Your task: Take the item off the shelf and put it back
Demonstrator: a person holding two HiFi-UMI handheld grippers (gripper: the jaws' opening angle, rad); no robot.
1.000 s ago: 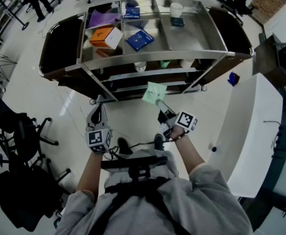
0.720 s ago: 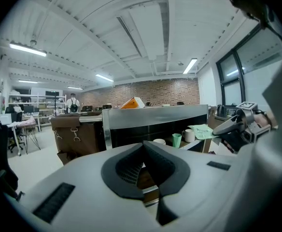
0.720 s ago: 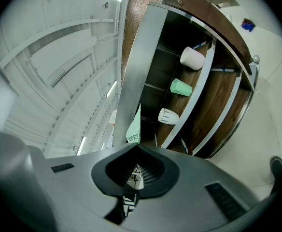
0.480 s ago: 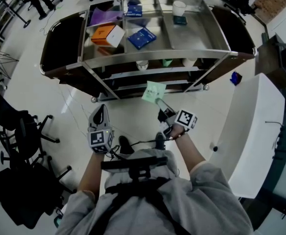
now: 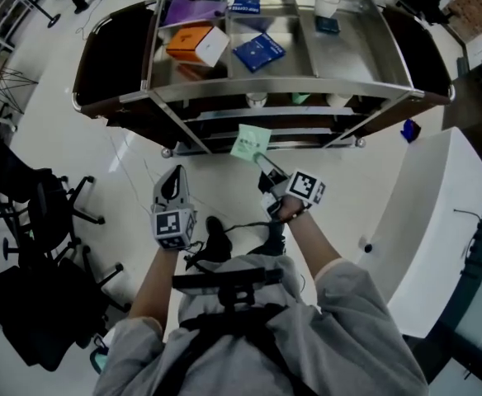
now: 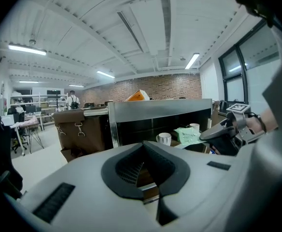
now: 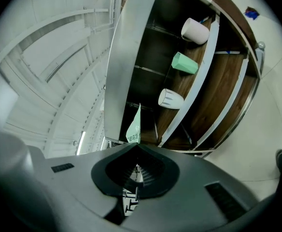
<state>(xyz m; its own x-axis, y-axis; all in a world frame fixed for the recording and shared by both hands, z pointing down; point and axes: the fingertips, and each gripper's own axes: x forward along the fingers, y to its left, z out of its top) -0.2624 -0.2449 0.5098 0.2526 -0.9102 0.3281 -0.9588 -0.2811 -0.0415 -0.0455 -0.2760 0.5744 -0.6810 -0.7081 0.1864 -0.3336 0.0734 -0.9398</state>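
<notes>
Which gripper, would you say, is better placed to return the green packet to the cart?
Right: the right gripper holds the green packet beside the cart; the left gripper hangs back, jaws empty.

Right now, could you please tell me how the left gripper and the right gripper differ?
The right gripper has its jaws shut on a pale green flat packet, while the left gripper has its jaws together with nothing between them. The right gripper reaches further forward toward the steel shelf cart; the left gripper hangs back beside it. Shared: both sets of jaws are closed, and both point toward the cart.
</notes>
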